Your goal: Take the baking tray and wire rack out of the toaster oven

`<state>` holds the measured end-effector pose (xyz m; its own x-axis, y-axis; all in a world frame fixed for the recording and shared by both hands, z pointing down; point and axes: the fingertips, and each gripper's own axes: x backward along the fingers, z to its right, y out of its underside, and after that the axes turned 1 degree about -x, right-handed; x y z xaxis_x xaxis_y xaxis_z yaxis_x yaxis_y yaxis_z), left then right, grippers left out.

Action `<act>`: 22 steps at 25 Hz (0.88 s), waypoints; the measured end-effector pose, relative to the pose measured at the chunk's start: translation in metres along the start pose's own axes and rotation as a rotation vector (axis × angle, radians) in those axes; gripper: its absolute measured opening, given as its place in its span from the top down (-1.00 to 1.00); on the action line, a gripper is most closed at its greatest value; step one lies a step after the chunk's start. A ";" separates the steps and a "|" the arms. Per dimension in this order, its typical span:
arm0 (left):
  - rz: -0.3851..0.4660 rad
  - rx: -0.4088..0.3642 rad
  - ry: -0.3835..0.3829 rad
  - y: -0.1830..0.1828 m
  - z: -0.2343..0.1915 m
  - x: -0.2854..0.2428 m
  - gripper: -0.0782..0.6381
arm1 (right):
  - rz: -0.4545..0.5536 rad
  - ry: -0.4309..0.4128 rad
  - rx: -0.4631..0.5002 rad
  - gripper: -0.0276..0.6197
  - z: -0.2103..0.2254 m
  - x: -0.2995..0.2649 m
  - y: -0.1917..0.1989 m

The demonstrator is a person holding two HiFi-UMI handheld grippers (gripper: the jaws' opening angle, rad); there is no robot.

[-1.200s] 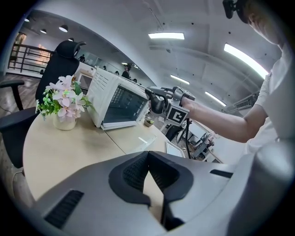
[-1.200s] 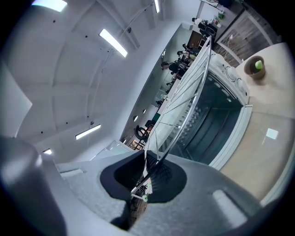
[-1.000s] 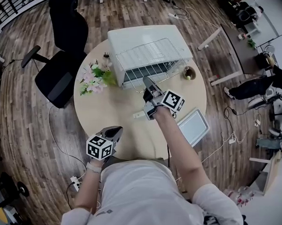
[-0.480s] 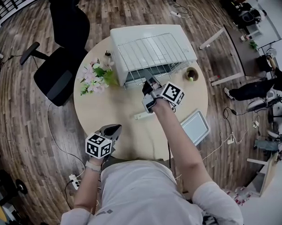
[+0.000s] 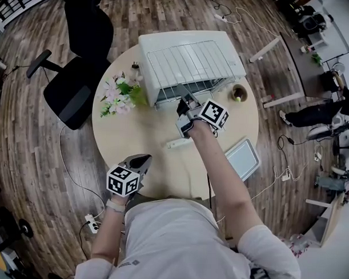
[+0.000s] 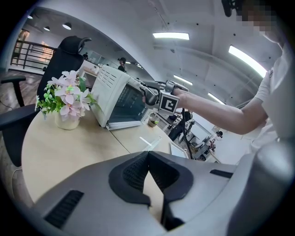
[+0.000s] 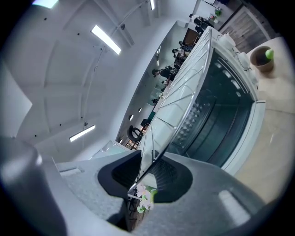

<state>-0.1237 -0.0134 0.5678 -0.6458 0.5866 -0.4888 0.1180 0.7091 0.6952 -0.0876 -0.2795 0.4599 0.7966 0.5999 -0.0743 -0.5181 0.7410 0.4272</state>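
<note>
Wire rack [image 5: 186, 59] lies spread across the top of the white toaster oven [image 5: 148, 46], straight ahead of the right tongs [image 5: 184, 102], and its near edge wire runs between their jaws. In the right gripper view those tongs [image 7: 144, 177] have just been opening: the pads stand a little apart with the rack's thin rim in the gap, not pinched. The baking tray [image 5: 241, 157] is already out, flat on the counter [image 5: 146, 141] behind and to the right of the right tongs, close to the counter's edge. The left tongs [image 5: 140, 162] hang low over the near side of the counter, well apart from the oven, jaws together and empty [image 6: 148, 159].

The risk lies in the letting go. The gap is narrow, so if the right tongs pull back before the jaws widen further, a pad could catch the rim and drag the rack forward off the oven top. I cannot tell how much of the rack's near edge overhangs the oven's front; if much does, it may tip once freed and fall onto the counter, towards the small cup [image 5: 239, 92] just to the right of the tongs or the flowers [image 5: 116, 97] to their left. The tray near the counter's edge could also be knocked off by the withdrawing forearm.
</note>
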 end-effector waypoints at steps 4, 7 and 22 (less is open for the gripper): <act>0.003 -0.001 -0.008 0.000 0.005 0.001 0.78 | -0.007 0.005 0.008 0.63 0.003 0.008 0.003; 0.004 -0.002 -0.013 0.003 0.012 0.001 0.78 | -0.010 0.008 0.013 0.55 0.006 0.019 0.005; 0.023 -0.013 -0.038 0.023 0.058 -0.005 0.78 | -0.025 -0.056 -0.036 0.25 0.015 0.080 0.022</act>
<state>-0.0736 0.0227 0.5554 -0.6141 0.6171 -0.4920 0.1227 0.6904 0.7129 -0.0304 -0.2201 0.4771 0.8252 0.5639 -0.0336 -0.5080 0.7667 0.3926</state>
